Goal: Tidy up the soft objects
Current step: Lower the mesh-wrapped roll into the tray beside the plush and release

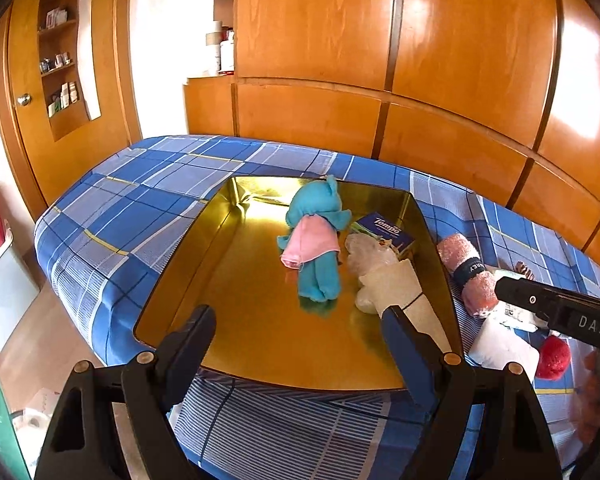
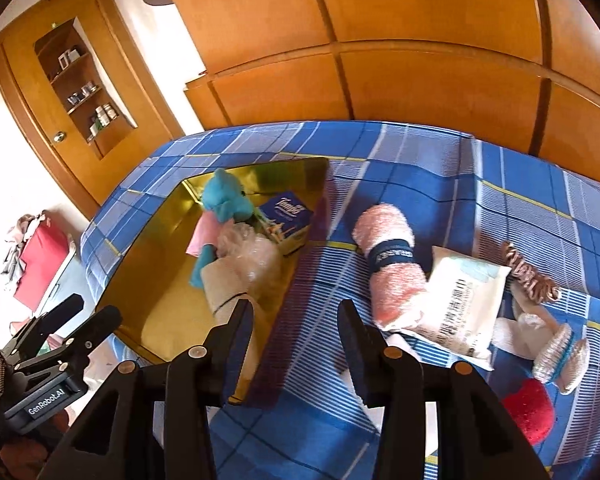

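Observation:
A gold tray [image 1: 260,340] lies on the blue plaid bed. In it are a blue plush toy in a pink dress [image 1: 316,244], a blue Tempo tissue pack [image 1: 384,230] and a cream cone-shaped bundle with clear wrap [image 1: 392,280]. My left gripper [image 1: 300,344] is open and empty above the tray's near edge. My right gripper [image 2: 296,340] is open and empty above the bed, just right of the tray [image 2: 172,280]. A rolled pink towel with a dark band [image 2: 392,260], a white wipes pack [image 2: 464,304], a red soft item [image 2: 528,412] and a white slipper-like item [image 2: 560,356] lie on the bed to its right.
A wooden wardrobe wall [image 1: 380,60] stands behind the bed. A wooden door with shelves [image 1: 60,80] is at the left. The bed's edge drops to the floor at the left, near a red and white box [image 2: 40,264]. A striped hair tie [image 2: 528,272] lies by the wipes.

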`<action>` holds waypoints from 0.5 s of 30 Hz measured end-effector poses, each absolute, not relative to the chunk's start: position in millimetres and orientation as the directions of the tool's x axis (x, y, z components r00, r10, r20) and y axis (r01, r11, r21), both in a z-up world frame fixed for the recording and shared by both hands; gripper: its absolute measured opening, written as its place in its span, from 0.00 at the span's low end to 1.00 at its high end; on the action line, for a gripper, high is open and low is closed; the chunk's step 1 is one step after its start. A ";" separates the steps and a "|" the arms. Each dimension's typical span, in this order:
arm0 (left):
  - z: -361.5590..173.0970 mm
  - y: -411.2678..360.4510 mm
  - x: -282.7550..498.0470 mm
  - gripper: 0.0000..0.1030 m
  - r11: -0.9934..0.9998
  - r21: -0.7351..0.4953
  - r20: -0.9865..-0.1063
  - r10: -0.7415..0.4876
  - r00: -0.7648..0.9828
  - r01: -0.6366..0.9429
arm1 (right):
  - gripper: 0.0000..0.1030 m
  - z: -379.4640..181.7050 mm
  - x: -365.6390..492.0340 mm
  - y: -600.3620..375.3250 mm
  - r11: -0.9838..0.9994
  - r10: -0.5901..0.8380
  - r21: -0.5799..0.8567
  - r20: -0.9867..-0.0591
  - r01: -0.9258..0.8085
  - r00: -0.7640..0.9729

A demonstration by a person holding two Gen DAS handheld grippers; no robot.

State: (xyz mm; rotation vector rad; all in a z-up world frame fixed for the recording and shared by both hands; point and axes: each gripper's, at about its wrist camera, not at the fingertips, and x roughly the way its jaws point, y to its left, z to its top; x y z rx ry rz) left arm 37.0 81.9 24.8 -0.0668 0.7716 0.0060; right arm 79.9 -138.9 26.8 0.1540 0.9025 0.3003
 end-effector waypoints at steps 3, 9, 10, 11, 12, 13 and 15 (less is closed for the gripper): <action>26.0 77.8 35.5 0.83 0.999 -0.050 -0.696 -0.022 0.718 -0.017 | 0.43 27.1 78.5 -147.6 0.952 0.305 0.250 -0.746 -0.177 0.591; 28.9 70.2 33.6 0.83 0.999 -0.038 -0.691 -0.028 0.722 0.002 | 0.44 28.0 76.0 -172.2 0.966 0.257 0.220 -0.748 -0.137 0.612; 29.4 69.3 33.5 0.83 0.999 -0.037 -0.691 -0.029 0.723 0.005 | 0.44 28.4 76.1 -176.9 0.968 0.248 0.215 -0.748 -0.129 0.616; 30.2 67.8 33.2 0.83 0.999 -0.035 -0.689 -0.031 0.724 0.010 | 0.44 28.6 75.7 -182.5 0.970 0.238 0.209 -0.748 -0.121 0.619; 30.5 66.3 33.3 0.83 0.999 -0.033 -0.688 -0.032 0.725 0.013 | 0.44 29.0 75.3 -189.2 0.973 0.226 0.203 -0.749 -0.109 0.623; 31.3 64.1 33.2 0.83 0.999 -0.029 -0.687 -0.034 0.726 0.019 | 0.43 29.7 75.1 -194.9 0.975 0.214 0.197 -0.749 -0.098 0.626; 32.7 61.1 32.7 0.83 0.999 -0.024 -0.685 -0.036 0.728 0.026 | 0.44 30.7 74.4 -209.7 0.980 0.188 0.188 -0.750 -0.069 0.634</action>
